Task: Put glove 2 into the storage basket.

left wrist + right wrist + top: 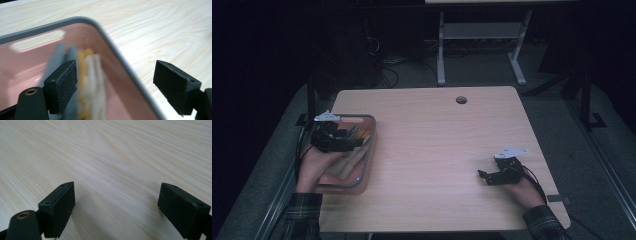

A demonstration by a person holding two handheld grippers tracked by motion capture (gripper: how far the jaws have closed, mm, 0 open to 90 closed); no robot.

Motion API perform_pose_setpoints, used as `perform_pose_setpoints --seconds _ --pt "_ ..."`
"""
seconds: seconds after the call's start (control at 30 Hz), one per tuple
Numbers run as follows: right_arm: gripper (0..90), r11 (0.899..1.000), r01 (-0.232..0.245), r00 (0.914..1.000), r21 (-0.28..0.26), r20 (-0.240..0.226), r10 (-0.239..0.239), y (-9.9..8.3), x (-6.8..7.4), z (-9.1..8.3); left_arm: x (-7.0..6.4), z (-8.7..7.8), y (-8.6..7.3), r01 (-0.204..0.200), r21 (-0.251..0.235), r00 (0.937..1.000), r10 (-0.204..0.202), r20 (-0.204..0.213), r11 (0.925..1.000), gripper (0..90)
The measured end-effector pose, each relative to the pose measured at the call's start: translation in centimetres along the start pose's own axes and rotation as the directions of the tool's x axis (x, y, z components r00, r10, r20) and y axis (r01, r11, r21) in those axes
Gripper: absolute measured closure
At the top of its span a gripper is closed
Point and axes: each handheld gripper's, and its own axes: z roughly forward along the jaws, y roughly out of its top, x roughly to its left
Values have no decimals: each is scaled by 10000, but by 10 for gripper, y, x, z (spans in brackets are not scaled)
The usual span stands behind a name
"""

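A pink bin with a grey rim (368, 150) sits at the table's left side and holds folded cloths (353, 159). My left gripper (353, 140) hovers over the bin, open. In the left gripper view the cloths (91, 82) in grey, yellow and cream stand on edge just beside the left jaw, and the grey rim (117, 53) passes between the two jaws. My right gripper (484, 177) is low over the bare wood at the right front, open with nothing between its jaws (116, 207).
The wooden table (437, 145) has a round cable hole (461, 100) near its far edge. A white-legged desk frame (482, 45) and cables stand on the floor beyond. The surroundings are dark.
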Motion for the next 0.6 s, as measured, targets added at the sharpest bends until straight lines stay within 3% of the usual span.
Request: perform_pose_setpoints --seconds 0.23,0.6 --pt "140 10000 8 10000 -3 -2 -8 0 0 0 -32 18 8 -467 -8 9949 466 897 9989 186" --pt "140 10000 -6 10000 6 -3 6 0 0 0 -85 49 10 -1376 184 9734 1318 1873 9903 187"
